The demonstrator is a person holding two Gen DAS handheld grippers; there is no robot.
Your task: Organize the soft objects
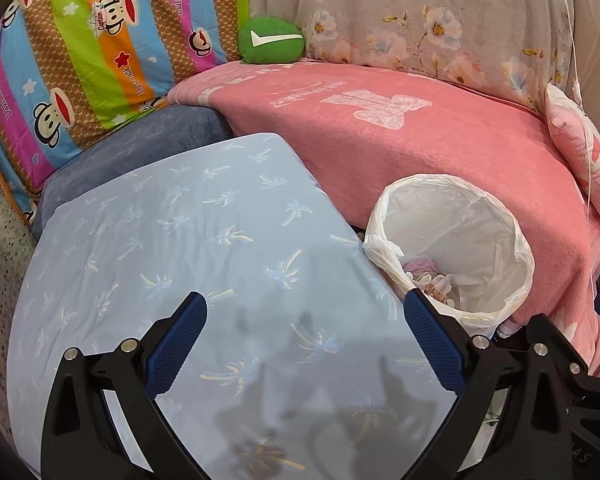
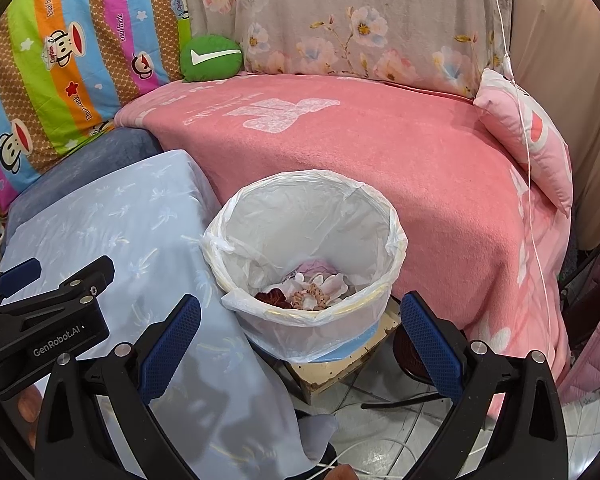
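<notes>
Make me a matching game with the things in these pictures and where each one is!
Things:
1. green cushion
2. bin
3. pink pillow
4. scrunchies

Places:
A. at the right end of the pink blanket
B. down inside the white bag
C. at the back, between the striped monkey cloth and the flowery cloth
D. in front of the pink blanket, beside the light blue cushion

Pairs: 1-C, 2-D, 3-A, 4-B
</notes>
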